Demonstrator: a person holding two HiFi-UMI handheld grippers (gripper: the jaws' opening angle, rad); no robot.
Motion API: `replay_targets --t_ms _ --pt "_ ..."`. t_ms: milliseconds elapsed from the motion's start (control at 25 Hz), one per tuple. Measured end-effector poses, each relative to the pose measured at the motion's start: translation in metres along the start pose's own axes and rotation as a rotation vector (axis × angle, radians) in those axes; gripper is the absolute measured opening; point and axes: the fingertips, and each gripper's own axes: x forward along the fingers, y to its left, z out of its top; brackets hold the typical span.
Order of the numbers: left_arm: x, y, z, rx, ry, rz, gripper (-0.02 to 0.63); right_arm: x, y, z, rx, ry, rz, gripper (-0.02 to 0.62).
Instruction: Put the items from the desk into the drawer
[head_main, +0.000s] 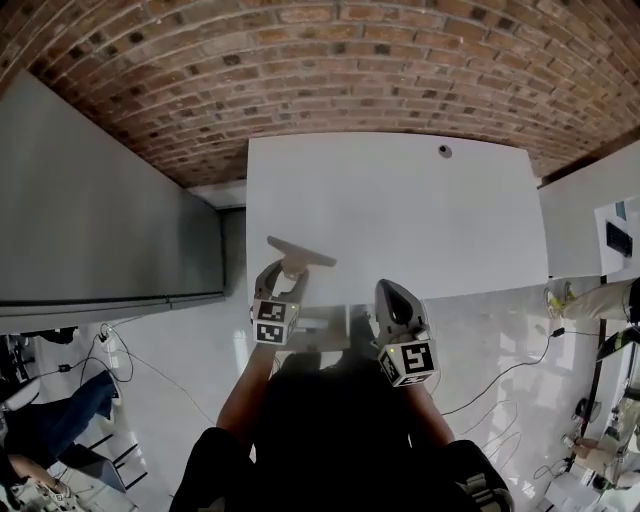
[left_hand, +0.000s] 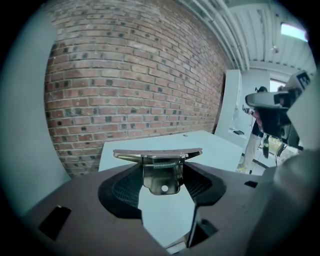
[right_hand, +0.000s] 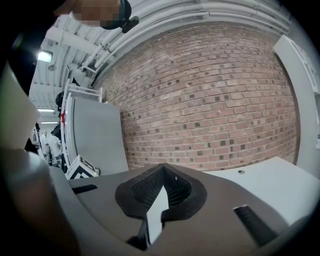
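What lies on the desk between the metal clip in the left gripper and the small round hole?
Nothing: the head view shows only bare white desk between the metal clip and the round hole.

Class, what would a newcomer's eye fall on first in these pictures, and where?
The metal spring clip clamped in the left gripper, held above the near edge of the white desk. Behind stands the red brick wall; the right gripper is shut and empty.
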Motion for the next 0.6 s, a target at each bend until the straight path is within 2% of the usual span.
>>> replay_targets --t_ms 200,360,600 --pt "-0.054 0.038 -0.014 -0.033 -0.041 0.032 0.245 0.006 0.050 -0.001 -0.022 0.007 0.007 -0.002" --pt "-0.088 0.060 -0.032 -0.033 -0.041 0.044 0.245 0.009 0.084 -0.002 -0.044 0.013 0.014 -0.003" --pt "-0.126 0.067 -0.060 -0.076 -0.022 0.063 0.245 0.012 0.116 -0.006 -0.050 0.024 0.048 -0.003"
